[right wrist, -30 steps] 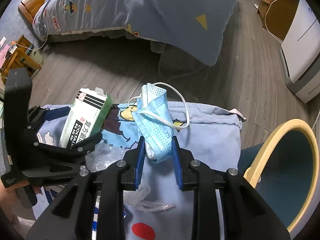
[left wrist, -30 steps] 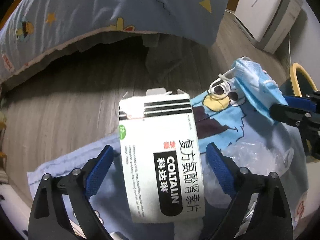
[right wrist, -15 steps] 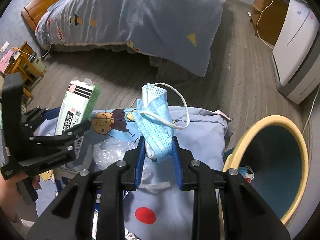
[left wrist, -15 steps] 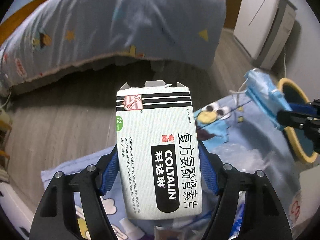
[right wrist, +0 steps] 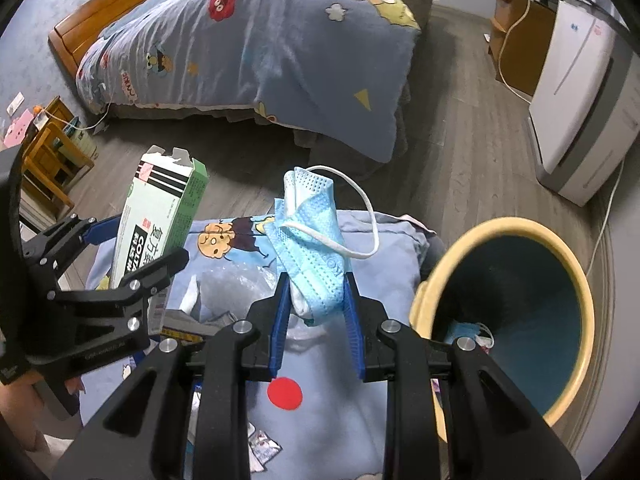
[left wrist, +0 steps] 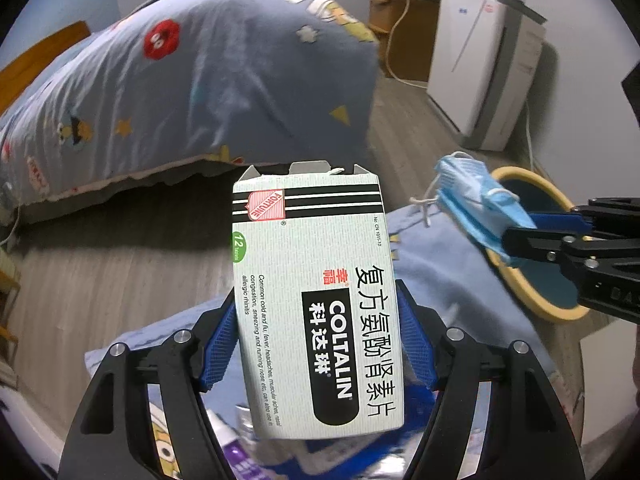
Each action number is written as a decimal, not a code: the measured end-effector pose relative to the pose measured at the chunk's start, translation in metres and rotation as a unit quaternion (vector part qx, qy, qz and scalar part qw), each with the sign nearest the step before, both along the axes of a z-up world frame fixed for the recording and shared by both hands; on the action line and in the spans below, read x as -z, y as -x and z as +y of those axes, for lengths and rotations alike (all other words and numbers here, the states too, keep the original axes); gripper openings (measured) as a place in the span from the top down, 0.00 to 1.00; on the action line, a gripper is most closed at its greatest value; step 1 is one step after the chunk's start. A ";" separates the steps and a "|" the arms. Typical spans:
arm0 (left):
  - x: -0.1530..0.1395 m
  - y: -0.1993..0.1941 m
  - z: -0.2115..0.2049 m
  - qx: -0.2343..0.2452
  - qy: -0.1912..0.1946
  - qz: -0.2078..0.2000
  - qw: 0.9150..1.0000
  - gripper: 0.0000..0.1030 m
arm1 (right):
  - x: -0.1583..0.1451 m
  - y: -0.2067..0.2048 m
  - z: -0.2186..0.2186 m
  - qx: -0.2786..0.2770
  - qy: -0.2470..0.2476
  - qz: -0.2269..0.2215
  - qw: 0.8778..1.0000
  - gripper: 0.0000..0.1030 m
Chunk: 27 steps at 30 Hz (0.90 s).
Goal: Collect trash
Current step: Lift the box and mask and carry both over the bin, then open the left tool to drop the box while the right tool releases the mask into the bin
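Note:
My left gripper (left wrist: 316, 340) is shut on a white Coltalin medicine box (left wrist: 316, 300) and holds it upright in the air; the box also shows in the right wrist view (right wrist: 160, 216). My right gripper (right wrist: 316, 312) is shut on a crumpled blue face mask (right wrist: 312, 240) with a white ear loop, also seen in the left wrist view (left wrist: 476, 204). A yellow-rimmed bin with a dark blue inside (right wrist: 516, 320) stands on the floor to the right, with a blue mask at its bottom. The mask hangs just left of the bin's rim.
A blue cartoon blanket (right wrist: 328, 412) below carries a clear plastic wrapper (right wrist: 232, 284), small packets (right wrist: 262, 446) and other litter. A bed with a blue quilt (right wrist: 260, 48) lies across the wood floor. A white appliance (right wrist: 580, 92) and a wooden cabinet (right wrist: 516, 44) stand right.
Both grippers have risen above the blanket. My left gripper closed on the medicine box and lifted it. The right gripper carried the mask toward the bin, which has come into fuller view.

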<state>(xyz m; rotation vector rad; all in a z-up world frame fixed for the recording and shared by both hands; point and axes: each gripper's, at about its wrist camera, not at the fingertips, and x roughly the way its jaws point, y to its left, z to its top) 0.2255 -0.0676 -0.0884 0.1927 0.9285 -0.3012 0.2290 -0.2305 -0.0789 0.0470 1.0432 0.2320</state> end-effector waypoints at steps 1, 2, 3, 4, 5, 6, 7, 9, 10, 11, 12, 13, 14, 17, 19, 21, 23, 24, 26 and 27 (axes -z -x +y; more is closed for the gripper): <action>-0.002 0.003 -0.006 0.005 0.001 -0.002 1.000 0.30 | -0.001 0.001 -0.003 0.002 -0.001 0.000 1.000 0.75; -0.003 0.005 -0.011 0.008 0.001 -0.003 1.000 0.30 | -0.002 0.003 -0.006 0.003 -0.002 0.000 1.000 0.75; -0.005 0.007 -0.015 0.011 0.002 -0.004 1.000 0.30 | -0.003 0.005 -0.010 0.005 -0.004 0.000 1.000 0.75; -0.007 0.010 -0.021 0.016 0.004 -0.005 1.000 0.30 | -0.004 0.006 -0.012 0.006 -0.004 0.001 1.000 0.75; -0.008 0.013 -0.026 0.019 0.007 -0.006 1.000 0.30 | -0.005 0.008 -0.015 0.007 -0.004 0.002 1.000 0.75; -0.009 0.015 -0.029 0.022 0.009 -0.006 1.000 0.30 | -0.006 0.010 -0.019 0.009 -0.004 0.001 1.000 0.75; -0.011 0.018 -0.036 0.027 0.012 -0.005 1.000 0.30 | -0.007 0.012 -0.024 0.010 -0.005 0.001 1.000 0.75; -0.012 0.023 -0.045 0.033 0.013 -0.005 0.999 0.30 | -0.009 0.016 -0.035 0.016 -0.007 0.000 1.000 0.75; -0.013 0.027 -0.053 0.039 0.012 -0.006 0.999 0.30 | -0.010 0.018 -0.041 0.020 -0.008 -0.001 1.000 0.75; -0.014 0.031 -0.058 0.043 0.012 -0.007 0.999 0.30 | -0.011 0.020 -0.049 0.027 -0.010 -0.001 1.000 0.75; -0.014 0.033 -0.062 0.046 0.013 -0.007 0.999 0.30 | -0.012 0.021 -0.057 0.033 -0.013 -0.002 0.999 0.75; -0.015 0.036 -0.069 0.050 0.015 -0.007 0.999 0.30 | -0.014 0.023 -0.067 0.043 -0.017 -0.001 0.999 0.75; -0.016 0.040 -0.075 0.053 0.019 -0.006 0.998 0.30 | -0.015 0.024 -0.074 0.049 -0.020 -0.002 0.999 0.75; -0.018 0.048 -0.095 0.062 0.028 -0.004 0.998 0.30 | -0.019 0.030 -0.096 0.066 -0.019 -0.006 0.998 0.75; -0.019 0.054 -0.109 0.071 0.029 -0.006 0.997 0.30 | -0.020 0.033 -0.109 0.077 -0.015 -0.009 0.997 0.75; -0.018 0.058 -0.121 0.077 0.030 -0.006 0.997 0.30 | -0.020 0.036 -0.127 0.094 -0.016 -0.009 0.995 0.75; -0.016 0.061 -0.133 0.081 0.035 0.001 0.996 0.30 | -0.015 0.038 -0.142 0.109 -0.022 -0.005 0.994 0.75; -0.014 0.062 -0.141 0.085 0.035 0.005 0.996 0.30 | -0.012 0.038 -0.150 0.118 -0.023 -0.001 0.993 0.75; -0.012 0.062 -0.152 0.090 0.033 0.005 0.995 0.30 | -0.006 0.038 -0.163 0.133 -0.027 0.007 0.991 0.75; -0.012 0.062 -0.158 0.092 0.032 0.004 0.995 0.30 | -0.002 0.038 -0.170 0.141 -0.028 0.012 0.990 0.75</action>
